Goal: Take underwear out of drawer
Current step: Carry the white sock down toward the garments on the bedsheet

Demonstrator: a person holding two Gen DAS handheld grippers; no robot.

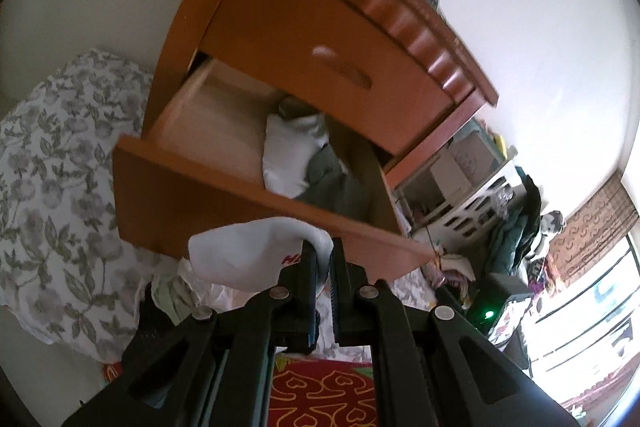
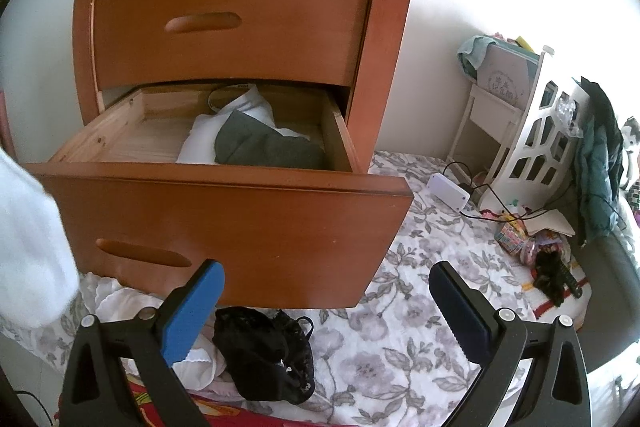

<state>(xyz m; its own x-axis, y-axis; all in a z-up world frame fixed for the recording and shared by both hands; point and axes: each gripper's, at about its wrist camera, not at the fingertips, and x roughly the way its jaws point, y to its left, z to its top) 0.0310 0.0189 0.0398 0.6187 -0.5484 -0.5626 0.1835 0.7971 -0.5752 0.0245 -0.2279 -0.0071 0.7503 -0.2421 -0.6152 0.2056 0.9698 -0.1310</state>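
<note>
A brown wooden nightstand has its lower drawer pulled out. White underwear and a grey garment lie inside it, and the left wrist view shows them too, white underwear beside the grey garment. My left gripper is shut on a white piece of underwear with red lettering, held in front of the drawer front. That white piece shows blurred at the left edge of the right wrist view. My right gripper stands open before the drawer front, nothing between its fingers.
Black lace underwear and white garments lie on the floral sheet below the drawer. A white shelf unit, a white box with cables and hanging clothes stand to the right. A red patterned cloth lies nearest me.
</note>
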